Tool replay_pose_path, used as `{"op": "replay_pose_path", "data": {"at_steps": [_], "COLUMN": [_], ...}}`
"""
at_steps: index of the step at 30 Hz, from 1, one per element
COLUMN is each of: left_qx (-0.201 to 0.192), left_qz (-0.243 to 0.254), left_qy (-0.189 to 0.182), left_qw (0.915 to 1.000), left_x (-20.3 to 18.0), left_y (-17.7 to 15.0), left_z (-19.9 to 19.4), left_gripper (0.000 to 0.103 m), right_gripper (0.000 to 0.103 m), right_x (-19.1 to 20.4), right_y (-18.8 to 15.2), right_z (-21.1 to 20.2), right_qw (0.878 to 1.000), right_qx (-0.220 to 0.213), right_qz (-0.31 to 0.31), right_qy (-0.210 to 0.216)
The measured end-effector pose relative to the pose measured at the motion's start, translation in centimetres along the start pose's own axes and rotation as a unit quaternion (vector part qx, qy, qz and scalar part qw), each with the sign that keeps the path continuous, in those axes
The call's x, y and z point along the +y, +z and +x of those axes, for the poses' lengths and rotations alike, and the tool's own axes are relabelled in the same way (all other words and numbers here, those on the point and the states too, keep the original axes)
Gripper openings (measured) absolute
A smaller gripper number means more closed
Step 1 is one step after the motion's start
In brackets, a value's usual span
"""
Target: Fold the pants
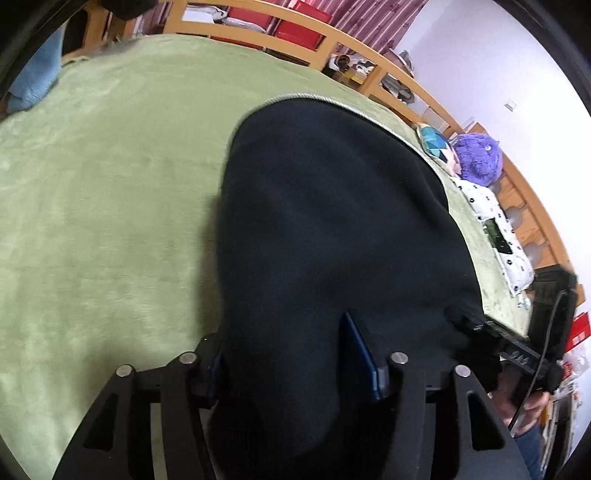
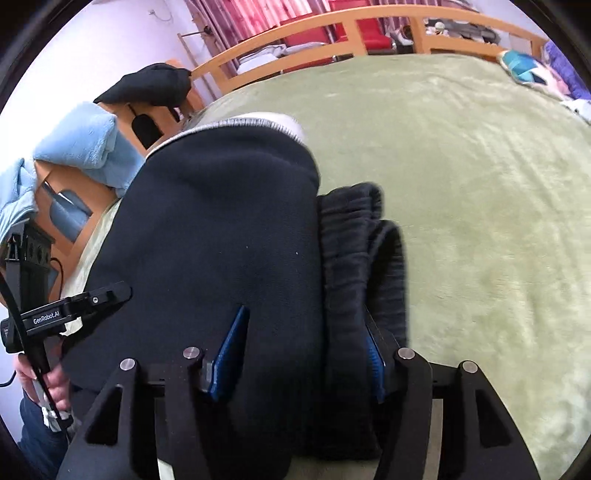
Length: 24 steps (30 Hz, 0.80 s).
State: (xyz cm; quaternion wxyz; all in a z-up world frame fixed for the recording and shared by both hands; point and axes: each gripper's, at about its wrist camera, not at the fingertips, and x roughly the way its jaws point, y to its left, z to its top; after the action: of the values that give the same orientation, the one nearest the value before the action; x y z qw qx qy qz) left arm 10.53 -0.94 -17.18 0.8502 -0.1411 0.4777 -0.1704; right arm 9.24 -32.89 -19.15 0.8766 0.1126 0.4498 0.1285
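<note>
The dark navy fleece pants [image 1: 332, 229] hang in a broad sheet above the green bed cover [image 1: 103, 206]. My left gripper [image 1: 284, 354] is shut on the near edge of the pants; the cloth fills the gap between the blue pads [image 1: 360, 354]. In the right wrist view the pants [image 2: 221, 236] show the ribbed waistband [image 2: 351, 236] bunched at the right. My right gripper [image 2: 303, 350] is shut on the pants at the waistband, cloth between its blue pads [image 2: 231, 347]. Each gripper shows in the other's view: the right [image 1: 517, 347] and the left [image 2: 74, 310].
A wooden bed rail [image 1: 280, 33] runs along the far side. A purple plush toy [image 1: 478, 158] and a spotted white pillow [image 1: 495, 229] lie at the bed's edge. A light blue blanket [image 2: 85, 144] and a dark garment [image 2: 151, 85] hang over the wooden frame.
</note>
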Motion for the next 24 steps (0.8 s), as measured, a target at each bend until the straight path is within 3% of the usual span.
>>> {"op": "replay_pose_path", "data": {"at_steps": [4,6,7,8,10,14,16,24], "left_qx": [-0.043,-0.068,-0.068,-0.061,-0.058,-0.045,-0.045,-0.03], "left_qz": [0.026,0.031,0.032,0.032,0.028,0.065,0.066,0.01], "left_qy": [0.034,0.027,0.015,0.005,0.007,0.076,0.092,0.055], "left_qw": [0.9982,0.9968,0.9971,0.9976,0.9979,0.994,0.9925,0.998], "left_x": [-0.4,-1.2,-1.4,-1.9,-2.2,-3.6,-3.2,-1.1], "left_y": [-0.4,-0.7,-0.7,-0.9,-1.6,-4.1,-4.9,-3.8], "left_z": [-4.2,-5.3,-5.4,-5.2,-4.5,-1.2,-0.3,-1.1], "left_gripper": [0.057,0.056,0.055,0.055,0.054,0.054,0.054,0.057], "right_gripper": [0.056,0.056,0.049,0.036,0.025,0.024,0.024,0.024], "right_x": [0.9,2.7,3.3,4.0,5.1,5.6,5.2,4.2], "right_y": [-0.1,-0.4,-0.2,-0.2,-1.2,-3.7,-4.3,-3.8], "right_z": [-4.2,-6.1,-6.1,-5.7,-4.3,-1.0,-0.4,-1.3], "right_qw": [0.998,0.996,0.996,0.996,0.997,0.995,0.995,0.997], "right_qx": [-0.053,-0.083,-0.085,-0.079,-0.061,-0.036,-0.028,-0.023], "right_qz": [-0.013,-0.027,-0.028,-0.029,-0.046,-0.075,-0.075,-0.048], "right_qy": [-0.033,-0.024,-0.01,0.004,-0.008,-0.059,-0.067,-0.049]}}
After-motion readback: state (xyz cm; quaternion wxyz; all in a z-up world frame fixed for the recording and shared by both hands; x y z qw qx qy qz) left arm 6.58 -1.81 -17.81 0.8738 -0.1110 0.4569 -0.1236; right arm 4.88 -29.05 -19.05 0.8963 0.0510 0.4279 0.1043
